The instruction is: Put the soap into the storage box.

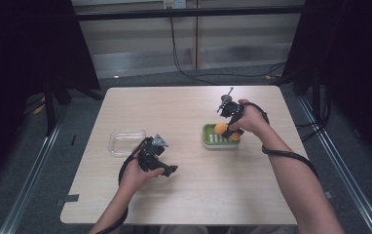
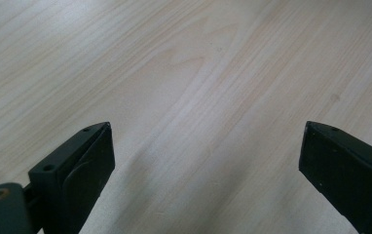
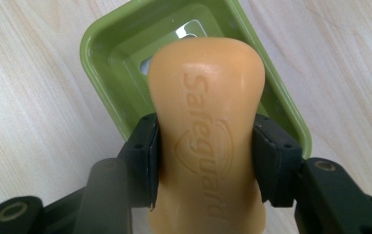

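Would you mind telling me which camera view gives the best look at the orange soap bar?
The right gripper view: the soap bar is close up, its embossed Safeguard lettering readable, pinched between the right gripper jaws above the green dish. The high view shows it small and distant. The left gripper view looks at the table.

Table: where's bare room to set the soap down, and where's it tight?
Free: the table's far half beyond the clear container; the middle strip between the left gripper and green soap dish; the near edge. Crowded: around the dish, where the right gripper holds the soap bar.
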### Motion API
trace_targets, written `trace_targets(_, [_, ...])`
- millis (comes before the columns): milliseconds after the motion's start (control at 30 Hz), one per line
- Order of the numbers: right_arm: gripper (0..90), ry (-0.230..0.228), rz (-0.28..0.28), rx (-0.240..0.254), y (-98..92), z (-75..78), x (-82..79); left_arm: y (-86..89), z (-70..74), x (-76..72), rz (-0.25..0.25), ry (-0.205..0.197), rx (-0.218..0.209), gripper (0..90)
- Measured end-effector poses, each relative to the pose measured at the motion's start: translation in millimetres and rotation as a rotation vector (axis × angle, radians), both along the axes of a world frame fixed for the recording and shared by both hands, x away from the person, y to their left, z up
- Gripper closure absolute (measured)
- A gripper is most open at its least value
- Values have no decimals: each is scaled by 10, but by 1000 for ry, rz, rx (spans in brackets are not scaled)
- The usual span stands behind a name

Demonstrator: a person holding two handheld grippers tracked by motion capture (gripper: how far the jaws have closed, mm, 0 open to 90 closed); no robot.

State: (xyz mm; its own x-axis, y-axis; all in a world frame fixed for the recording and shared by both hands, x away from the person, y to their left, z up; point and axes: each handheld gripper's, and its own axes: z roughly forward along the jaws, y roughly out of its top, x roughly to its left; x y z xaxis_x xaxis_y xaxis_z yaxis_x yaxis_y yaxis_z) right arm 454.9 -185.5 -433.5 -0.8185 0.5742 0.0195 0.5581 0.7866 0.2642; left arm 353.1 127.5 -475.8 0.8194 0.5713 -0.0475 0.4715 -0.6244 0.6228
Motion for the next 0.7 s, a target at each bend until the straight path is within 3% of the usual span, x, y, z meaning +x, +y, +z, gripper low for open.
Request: trace_targets(700, [499, 9, 29, 9, 102, -87, 44, 9, -1, -10, 3, 0, 3, 62])
